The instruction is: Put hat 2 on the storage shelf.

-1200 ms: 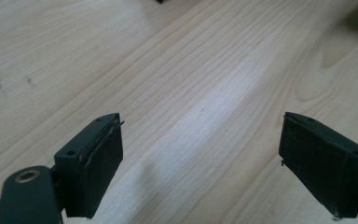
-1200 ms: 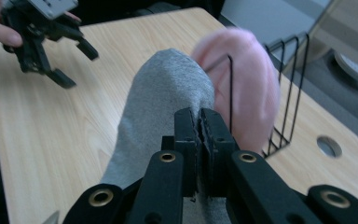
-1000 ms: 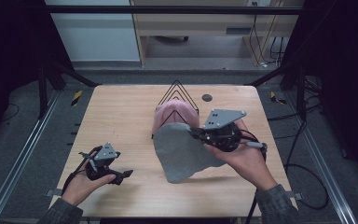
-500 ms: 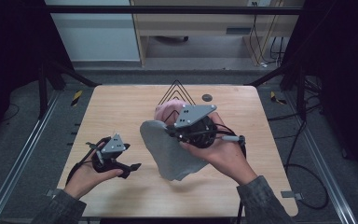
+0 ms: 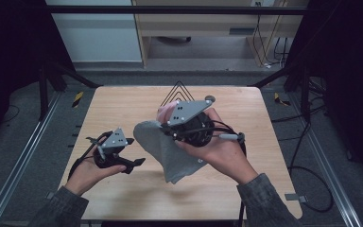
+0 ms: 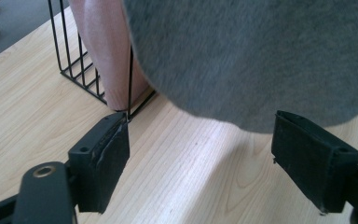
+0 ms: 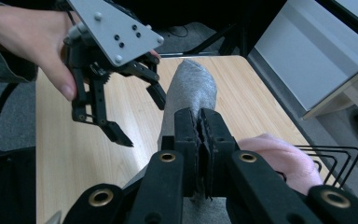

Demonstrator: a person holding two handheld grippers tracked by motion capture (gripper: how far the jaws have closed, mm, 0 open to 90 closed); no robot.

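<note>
Right hand-held gripper (image 5: 170, 130): jaws pressed together on a fold of the grey sock (image 5: 170, 151), seen pinched between the pads in the right gripper view (image 7: 200, 130); held above the middle of the table (image 5: 123, 101).
Grey sock: hangs from the right hand-held gripper, its free end draping down toward the near part of the table; in the left gripper view (image 6: 261, 51) it spreads across the upper area, above and beyond the two pads.
Left hand-held gripper (image 5: 134, 151): jaws stand wide, having just been closing a little, with nothing between them; bare table shows between the pads in the left gripper view (image 6: 200, 158). It sits just to the left of the sock's hanging edge, apart from it.
Pink sock (image 5: 166, 109): lies behind the right hand-held gripper, leaning in the black wire rack (image 5: 179, 90); rack bars and pink fabric (image 6: 105, 51) appear at upper left in the left gripper view.
Dark round object (image 5: 209, 99): on the table near its far edge, right of the rack; too small to identify.
</note>
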